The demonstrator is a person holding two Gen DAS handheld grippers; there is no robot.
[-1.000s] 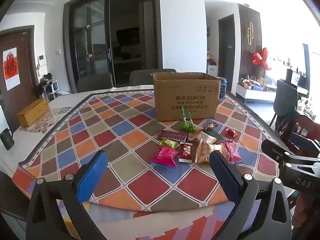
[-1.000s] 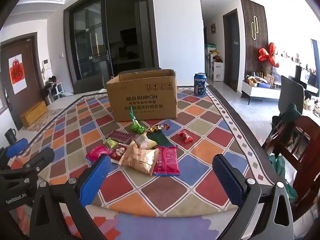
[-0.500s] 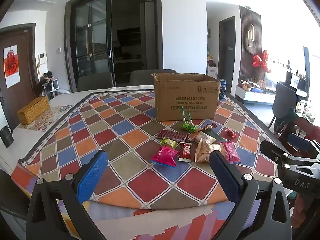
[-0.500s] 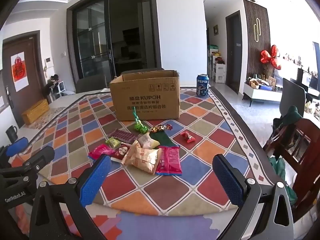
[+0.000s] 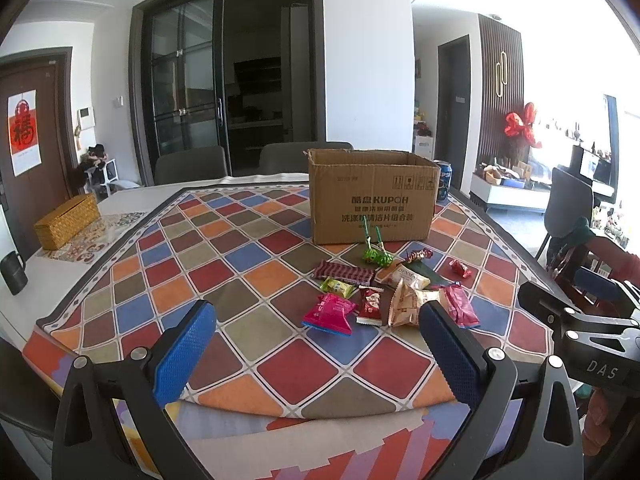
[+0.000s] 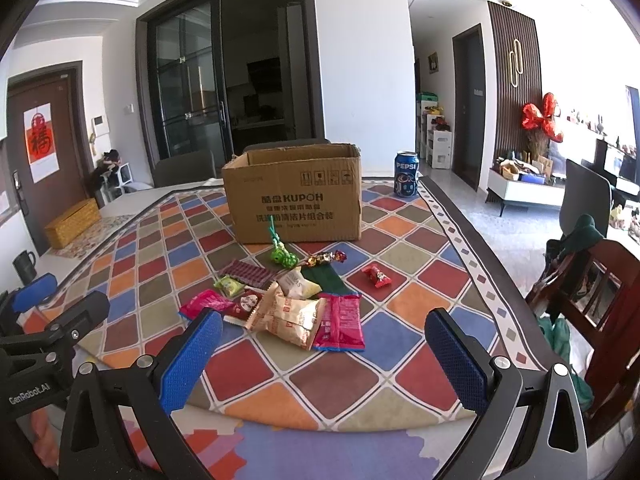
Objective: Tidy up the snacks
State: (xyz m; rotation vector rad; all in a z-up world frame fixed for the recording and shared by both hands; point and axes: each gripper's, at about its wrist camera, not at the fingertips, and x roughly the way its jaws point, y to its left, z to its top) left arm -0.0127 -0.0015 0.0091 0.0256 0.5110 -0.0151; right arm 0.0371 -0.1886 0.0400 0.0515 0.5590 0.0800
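Observation:
An open cardboard box (image 5: 370, 196) (image 6: 294, 196) stands on a table with a diamond-pattern cloth (image 5: 240, 264). Several snack packets lie in front of it: a pink packet (image 5: 329, 314) (image 6: 204, 303), beige packets (image 5: 404, 302) (image 6: 290, 314), a magenta packet (image 6: 339, 322), a small red candy (image 6: 376, 275), green lollipops (image 5: 376, 256) (image 6: 282, 256). My left gripper (image 5: 316, 354) is open and empty, held above the near table edge. My right gripper (image 6: 324, 360) is open and empty, just short of the packets.
A Pepsi can (image 6: 406, 174) stands right of the box. A woven tissue box (image 5: 66, 220) and a dark mug (image 5: 14, 274) sit at the table's left. A wooden chair (image 6: 592, 320) stands at the right; grey chairs behind the table.
Both grippers have risen a little and eased forward toward the snacks. Both stay open. Nothing on the table has moved.

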